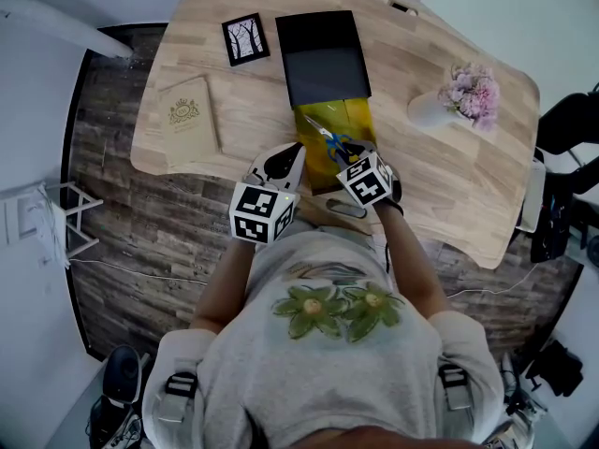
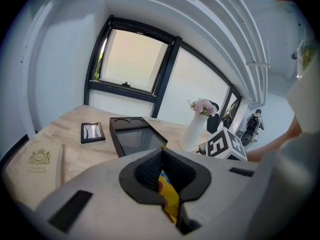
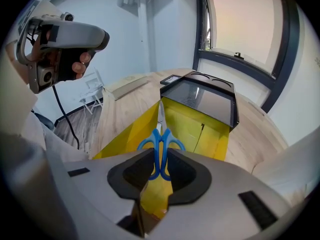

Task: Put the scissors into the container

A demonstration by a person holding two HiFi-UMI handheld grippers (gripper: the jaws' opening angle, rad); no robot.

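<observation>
Head view: scissors (image 1: pixel 329 138) lie over the yellow container (image 1: pixel 354 120) near the table (image 1: pixel 468 176) edge.
Left gripper view: left gripper (image 2: pixel 163 159) is pinched narrow on the container wall.
Right gripper view: right gripper (image 3: pixel 160 160) clamps the blue handles, and the blades project beyond the fingers into the container.

The table (image 1: pixel 468 185) is pale matt wood with visible grain, the floor (image 1: pixel 122 232) darker, rougher-looking planks, the container (image 1: pixel 354 118) smooth and glossy, yellow at its near end and reflective black at the far, and the scissors (image 1: pixel 329 138) have blue plastic handles and bright metal blades.
</observation>
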